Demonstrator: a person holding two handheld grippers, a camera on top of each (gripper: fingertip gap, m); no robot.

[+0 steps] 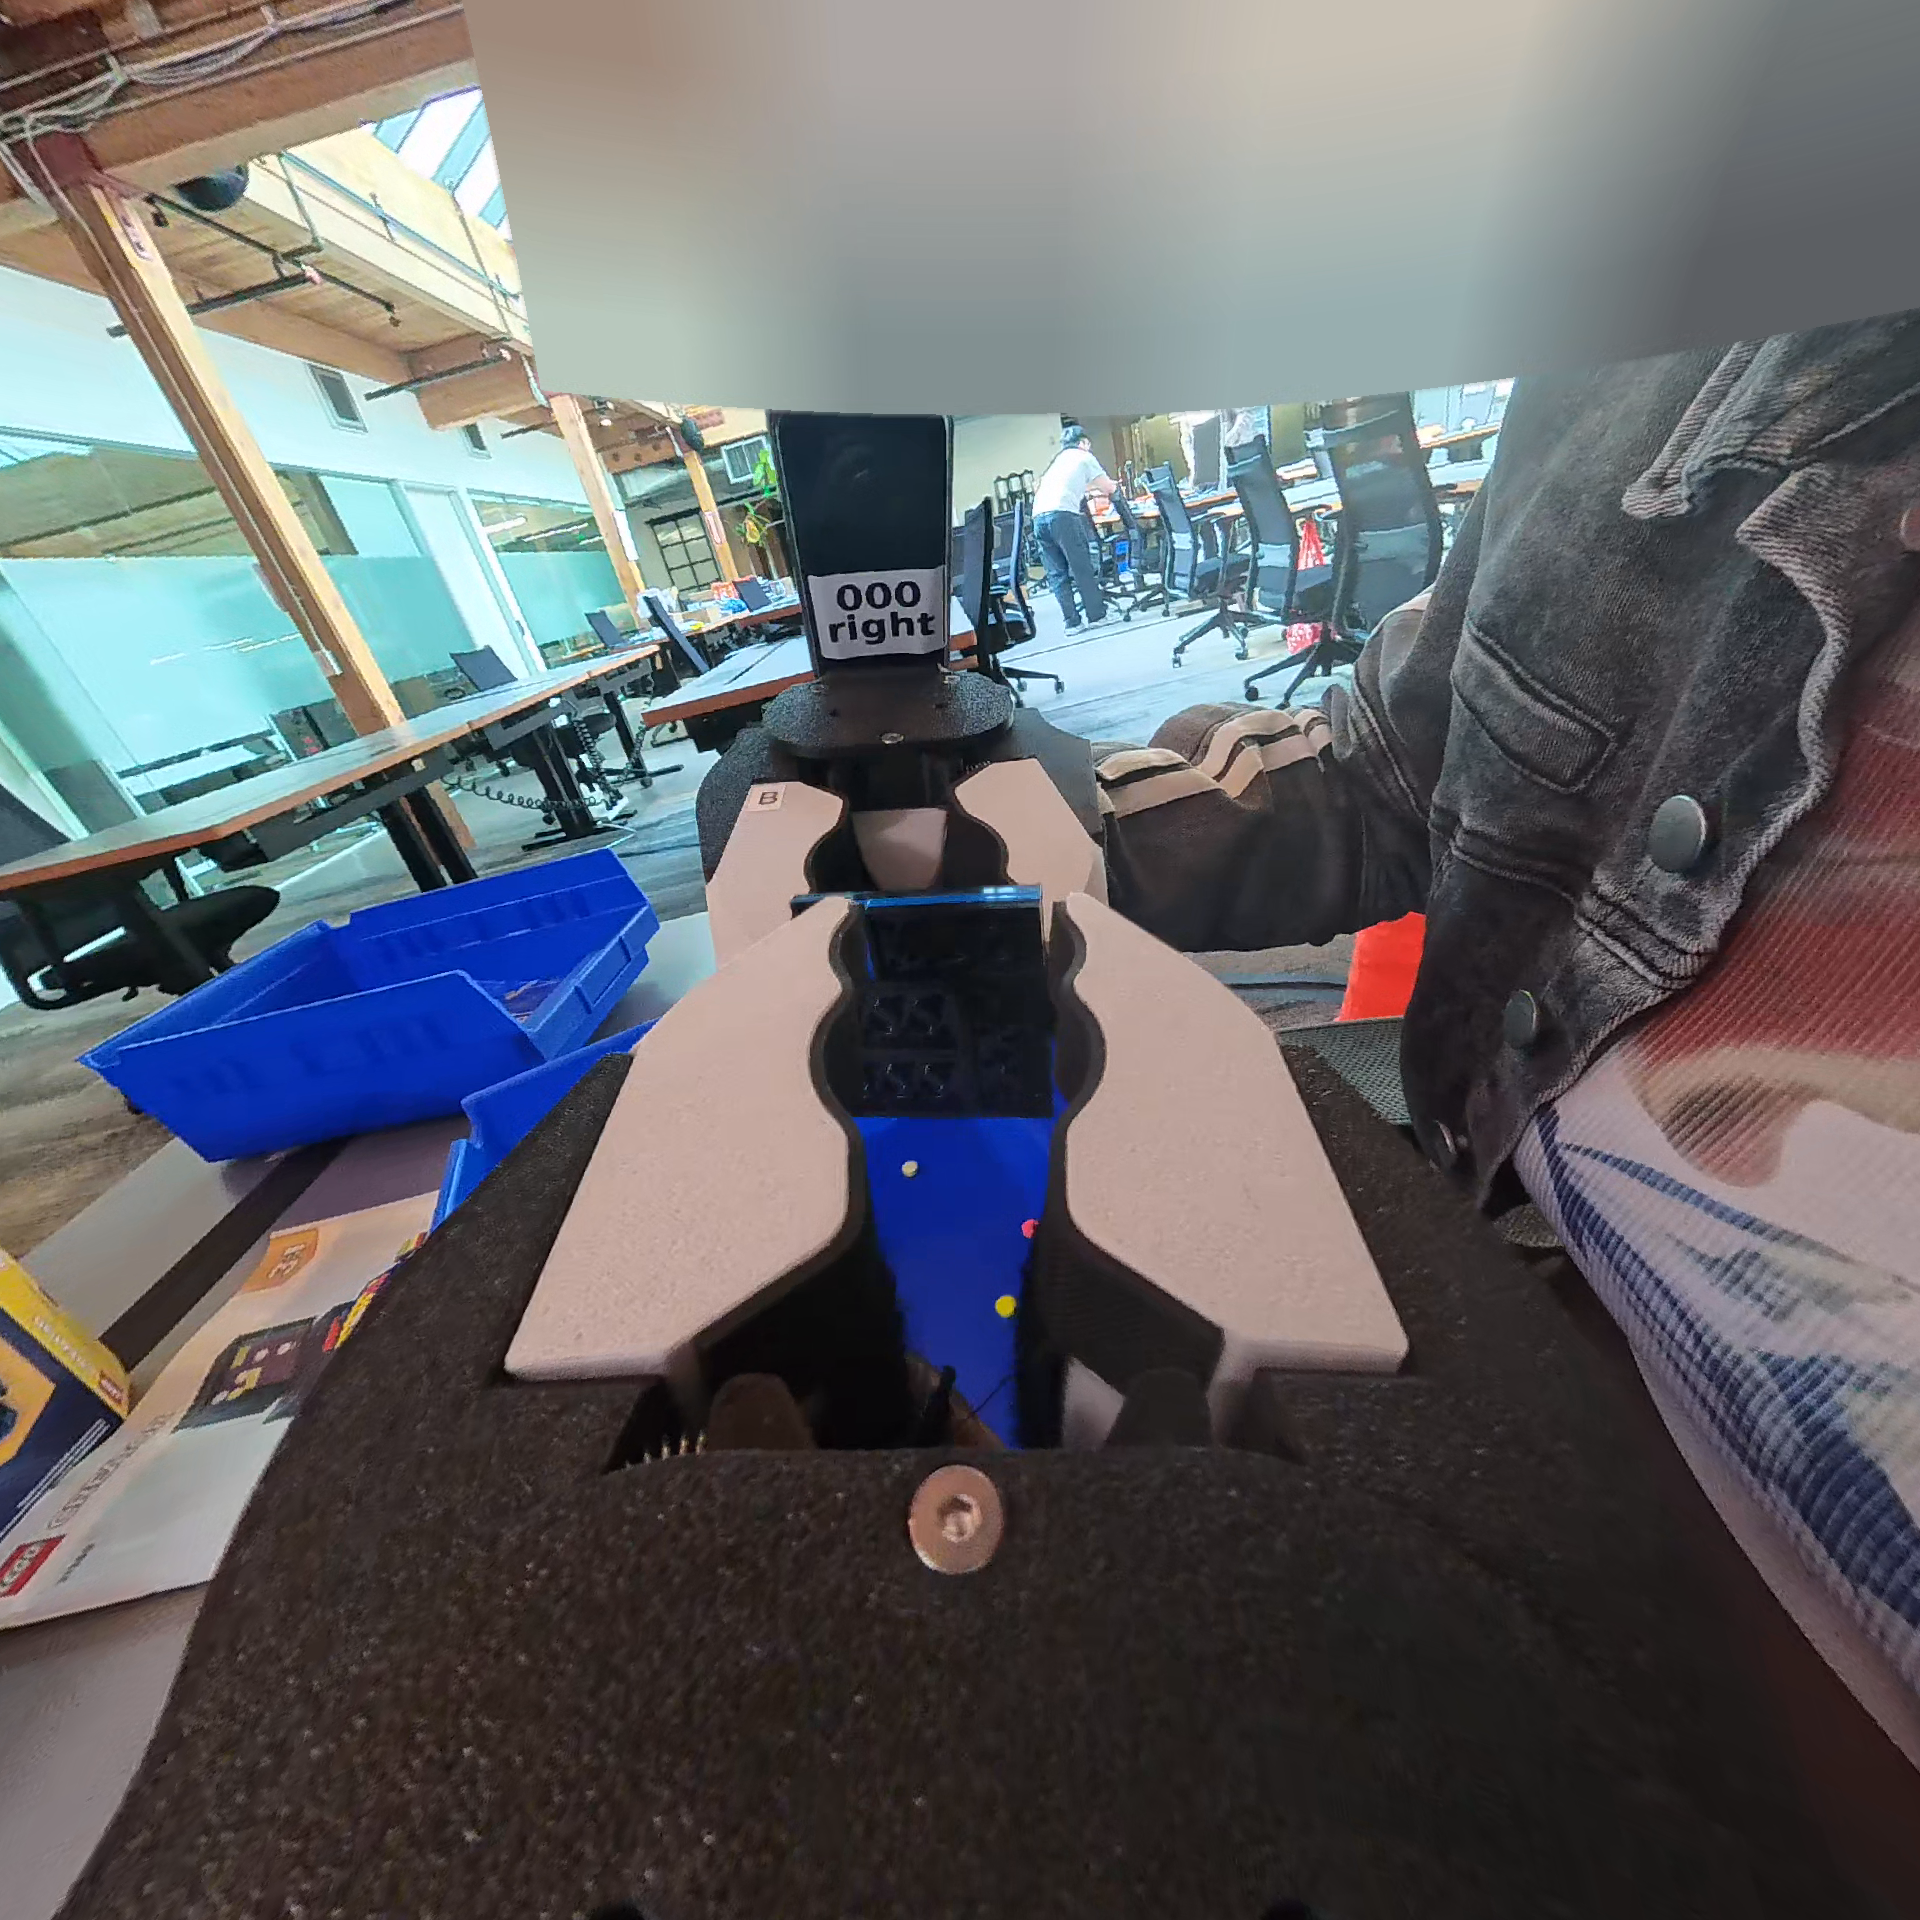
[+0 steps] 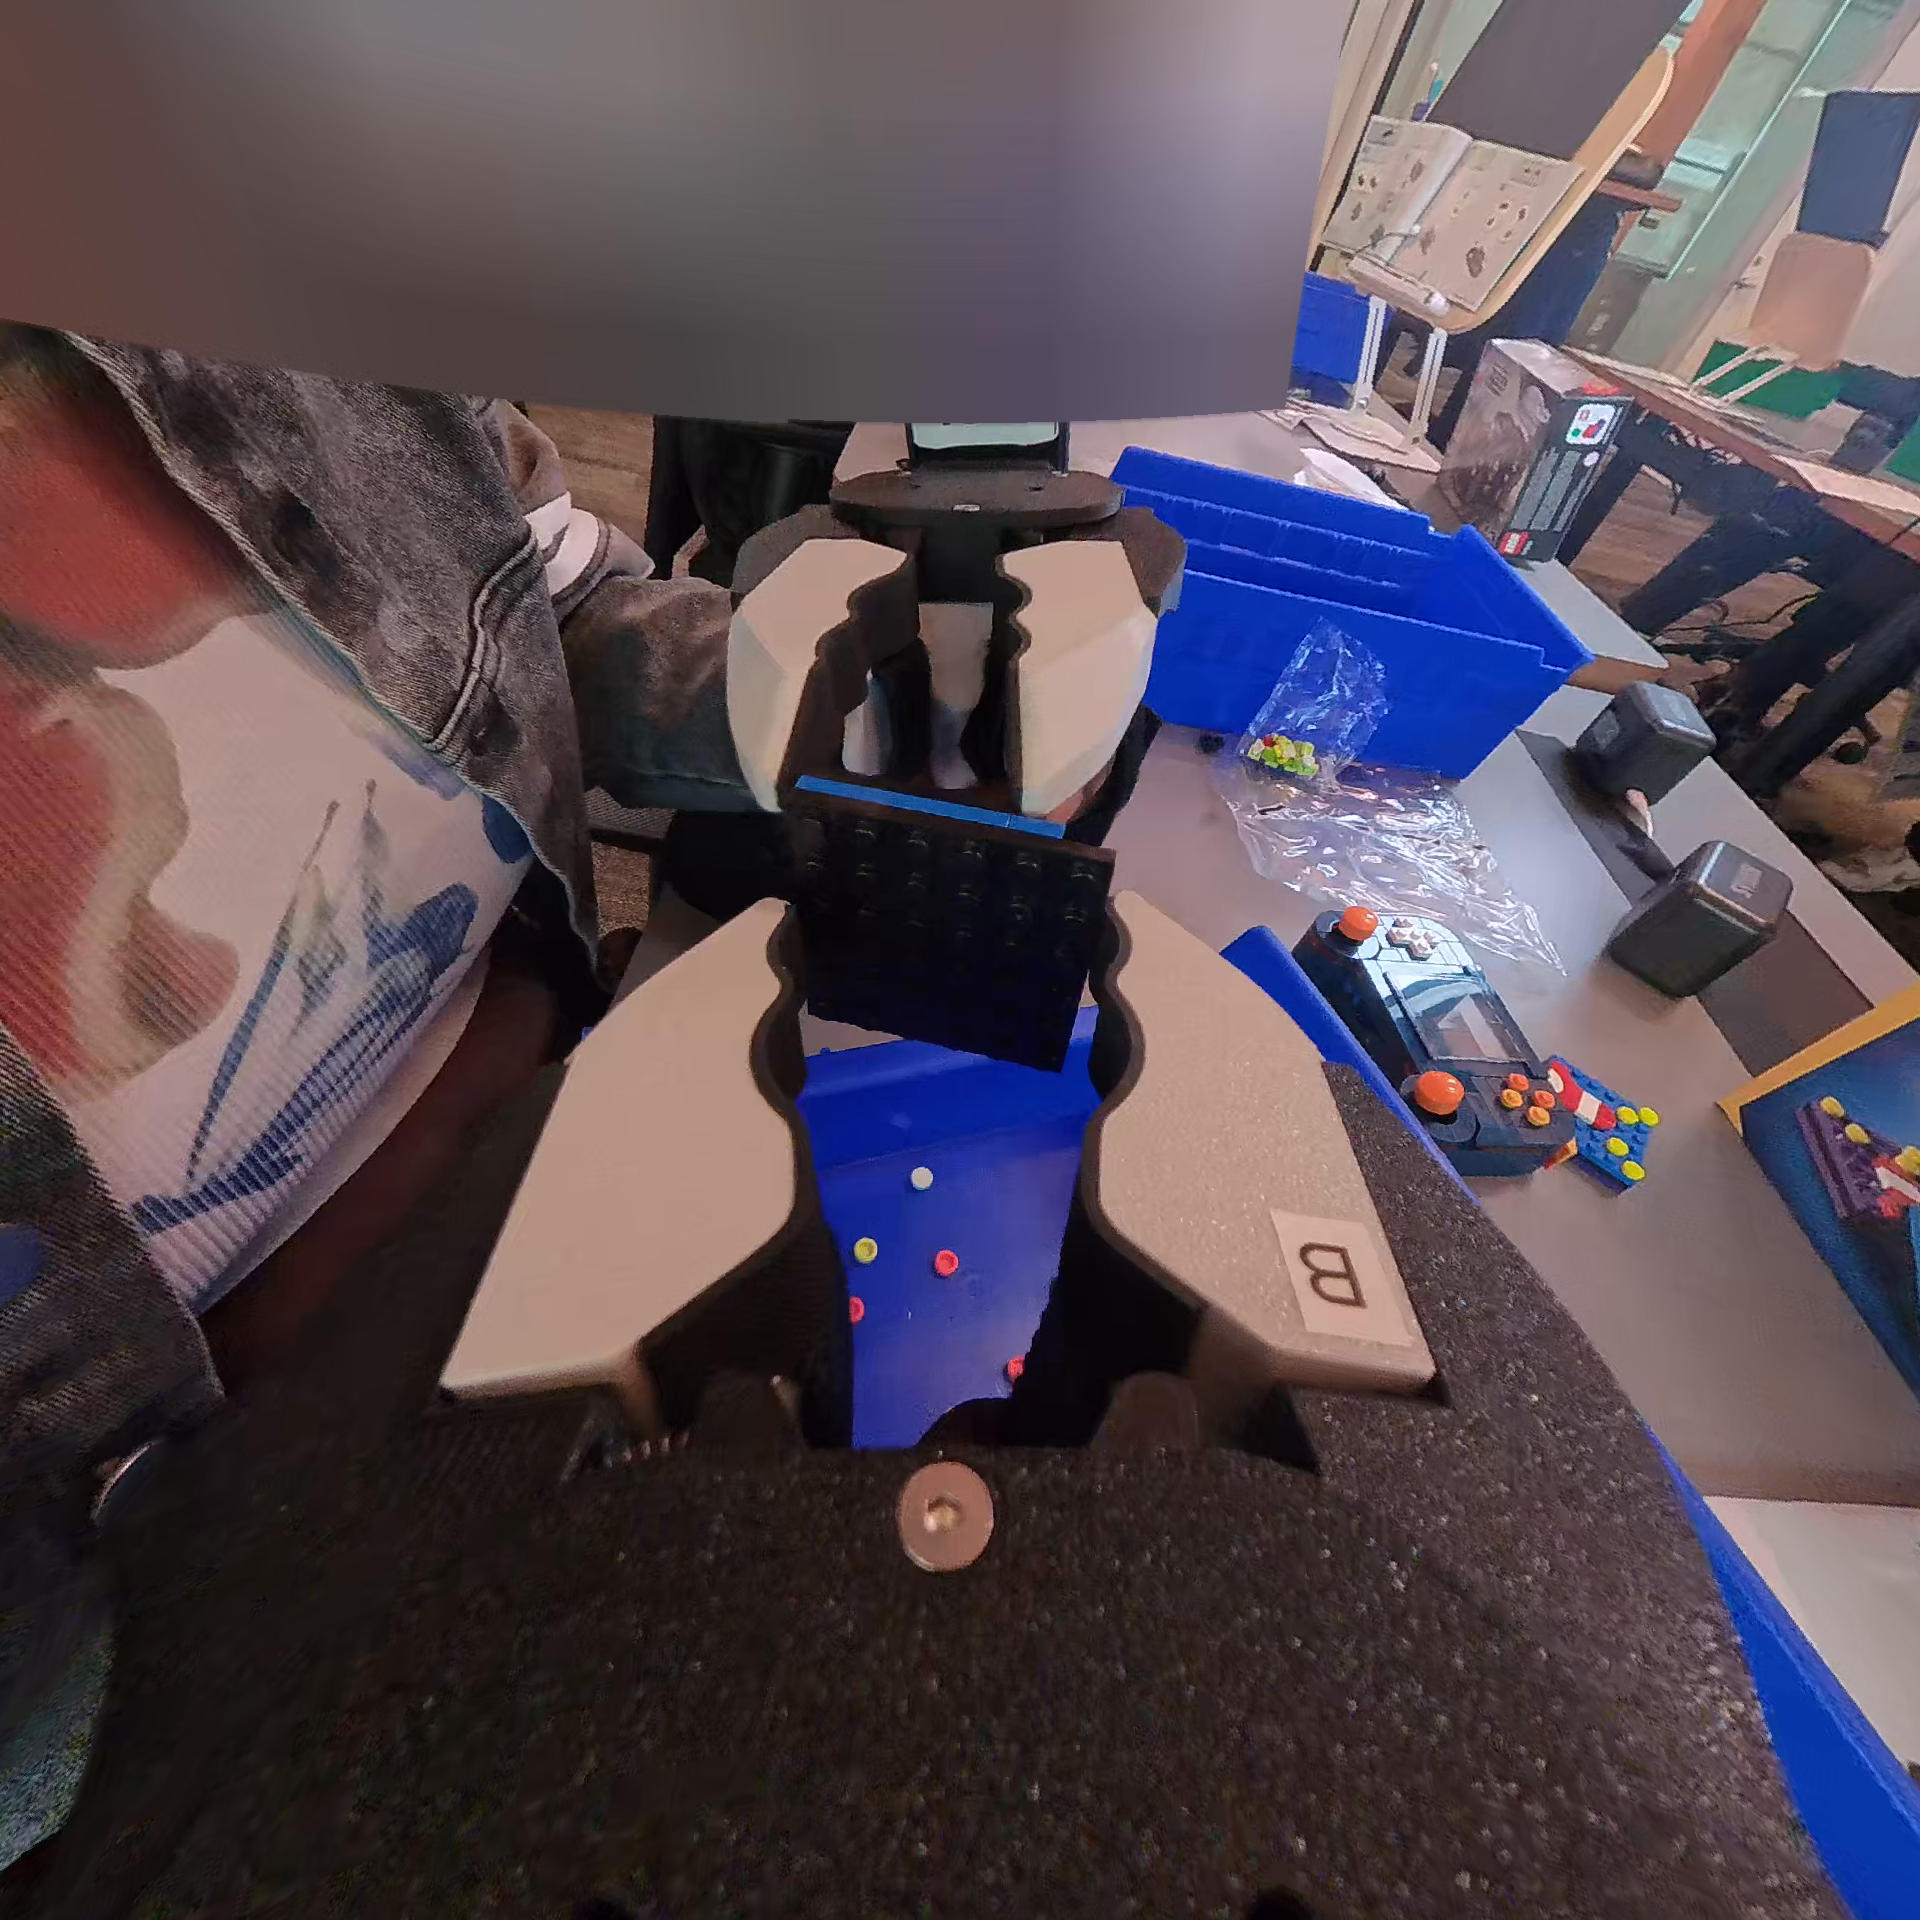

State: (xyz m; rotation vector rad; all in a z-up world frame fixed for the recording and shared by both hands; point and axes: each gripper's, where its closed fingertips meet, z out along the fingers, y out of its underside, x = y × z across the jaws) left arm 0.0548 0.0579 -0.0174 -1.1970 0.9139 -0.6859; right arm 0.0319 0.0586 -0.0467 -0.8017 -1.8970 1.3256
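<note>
In the left wrist view, the left claw (image 1: 954, 997) is clamping a dark studded building plate (image 1: 951, 1023), seen from its underside, above a blue bin (image 1: 951, 1247) holding small round studs. The right claw (image 1: 902, 842) is facing it, gripping the plate's far edge.

In the right wrist view, the right claw (image 2: 940, 997) is clamping the plate (image 2: 951, 935). A brick-built handheld console (image 2: 1455, 1039) and a crumpled plastic bag (image 2: 1382, 831) are lying on the desk (image 2: 1621, 1299) toward its right edge.
</note>
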